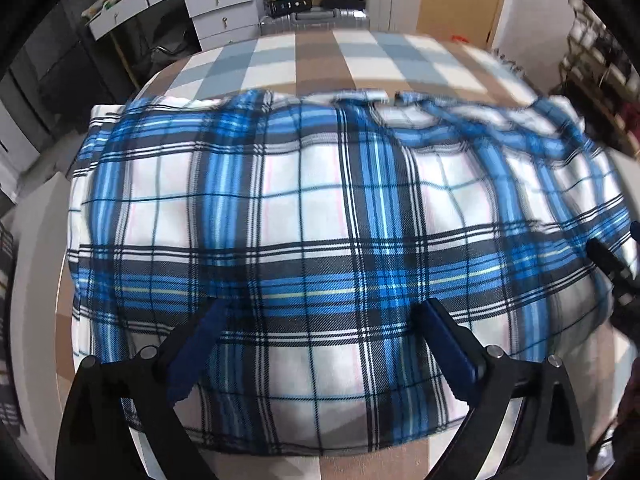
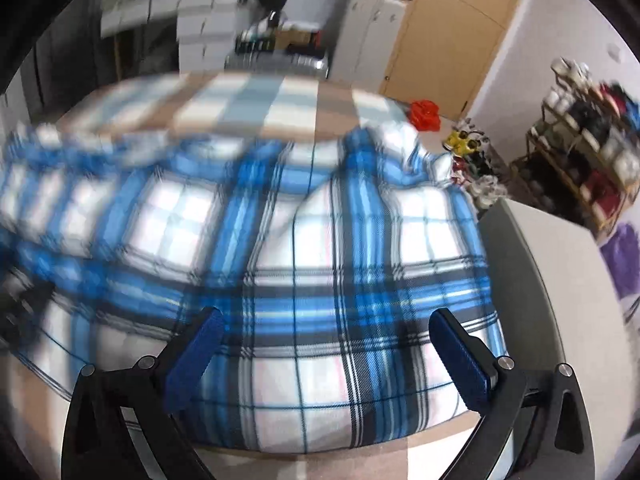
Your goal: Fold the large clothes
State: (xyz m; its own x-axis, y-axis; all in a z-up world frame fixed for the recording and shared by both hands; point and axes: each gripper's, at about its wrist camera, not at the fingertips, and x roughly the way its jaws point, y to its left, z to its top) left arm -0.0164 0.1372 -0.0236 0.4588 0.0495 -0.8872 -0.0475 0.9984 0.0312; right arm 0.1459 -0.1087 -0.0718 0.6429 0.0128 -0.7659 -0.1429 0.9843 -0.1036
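Hovering wide open and empty, left gripper (image 1: 322, 314) and right gripper (image 2: 326, 324) over plaid shirt (image 1: 304, 216) spread on checked table (image 1: 316, 56); next, pinching near hem corners evenly.

Plaid garment (image 1: 304, 216) blankets most of the surface (image 1: 320, 52), so low passes meet cloth everywhere. A bare checked strip runs open along the far edge. On the right, a white cabinet (image 2: 560, 248) stands close beside, and a cluttered shelf rack (image 2: 592, 152) behind it. Drawers (image 1: 216, 4) block the far left.
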